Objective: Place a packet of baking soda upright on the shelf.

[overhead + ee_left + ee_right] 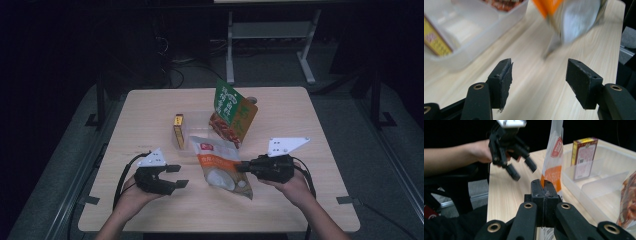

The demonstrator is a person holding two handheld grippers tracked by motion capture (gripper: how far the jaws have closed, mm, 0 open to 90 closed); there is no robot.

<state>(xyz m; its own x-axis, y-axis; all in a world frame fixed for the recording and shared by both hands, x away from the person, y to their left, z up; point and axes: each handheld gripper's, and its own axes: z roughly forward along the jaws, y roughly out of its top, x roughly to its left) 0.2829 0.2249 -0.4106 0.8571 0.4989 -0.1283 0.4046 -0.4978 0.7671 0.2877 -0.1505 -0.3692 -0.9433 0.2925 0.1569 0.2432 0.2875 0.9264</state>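
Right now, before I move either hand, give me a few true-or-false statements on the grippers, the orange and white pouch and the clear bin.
1. The right gripper is shut on the orange and white pouch. True.
2. The left gripper holds the pouch too. False: its jaws stand apart with nothing between them, short of the pouch.
3. The yellow box stands in the clear bin. True.
4. The green snack bag lies flat on the table near the left gripper. False: it leans up at the bin's far right side.
5. The pouch is already in the bin. False: it is in front of the bin.
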